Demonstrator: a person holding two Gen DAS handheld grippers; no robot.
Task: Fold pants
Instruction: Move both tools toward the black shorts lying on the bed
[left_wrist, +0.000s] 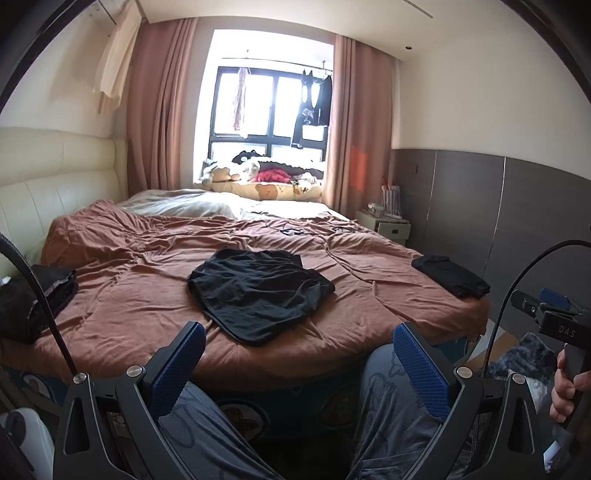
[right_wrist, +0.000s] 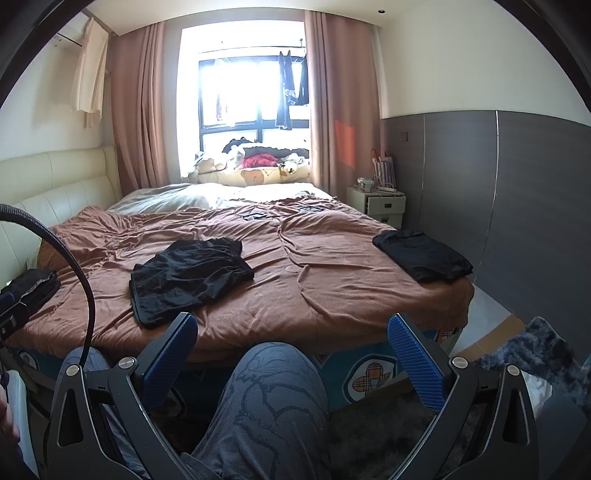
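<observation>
Black pants (left_wrist: 258, 291) lie crumpled mid-bed on the brown cover (left_wrist: 129, 295). My left gripper (left_wrist: 299, 362) and right gripper (right_wrist: 291, 354) hang wide, empty, short of the bed; I would pinch the near hem corners first.

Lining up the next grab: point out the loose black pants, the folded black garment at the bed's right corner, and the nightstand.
loose black pants (left_wrist: 258, 291), left wrist view, middle of fabric
folded black garment (right_wrist: 423, 254), right wrist view, top face
nightstand (right_wrist: 384, 205), right wrist view, drawer front
</observation>
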